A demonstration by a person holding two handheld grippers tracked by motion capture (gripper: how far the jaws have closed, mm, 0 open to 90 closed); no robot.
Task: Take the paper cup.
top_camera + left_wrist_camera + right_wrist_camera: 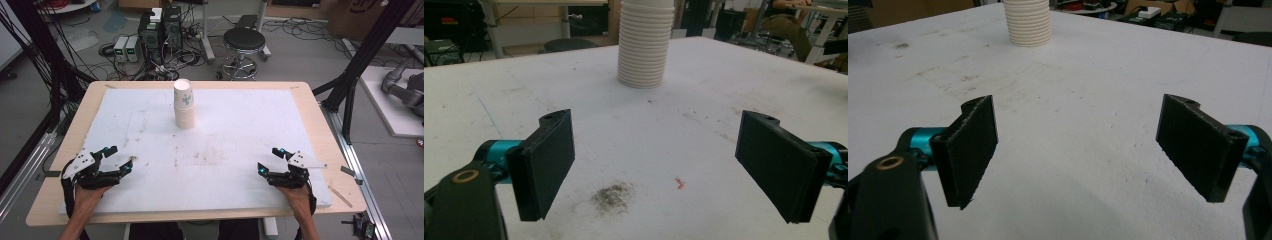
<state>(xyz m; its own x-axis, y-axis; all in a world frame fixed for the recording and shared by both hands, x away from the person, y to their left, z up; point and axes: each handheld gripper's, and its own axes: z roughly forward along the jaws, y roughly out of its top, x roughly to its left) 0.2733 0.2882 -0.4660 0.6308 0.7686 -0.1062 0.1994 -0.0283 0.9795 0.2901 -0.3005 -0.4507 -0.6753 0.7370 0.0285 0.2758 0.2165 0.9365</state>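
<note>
the stack of paper cups (184, 104) stands upright on the white mat (235, 125), toward the 12 o'clock edge of the wooden table (310, 107), a little left of the mat's middle line. both tongs sit well apart from it, down near the 6 o'clock edge. from the left gripper (119, 159) the stack lies at about 1 o'clock; from the right gripper (270, 160) it lies at about 11 o'clock.

in the left gripper view the stack (645, 42) rises just left of centre beyond the jaws, with a grey smudge (613, 196) and a small red mark (680, 183) on the mat between them. in the right gripper view the stack (1027, 21) sits toward 11 o'clock, far past the jaws.

both tongs are released: each pair of jaws stands wide apart with nothing between them, only bare mat.

the left hand (87, 194) and right hand (296, 192) come in from 6 o'clock, forearms angled slightly inward, each gripper low over the mat and pointing toward the table's middle. whether they touch the mat is not clear.
</note>
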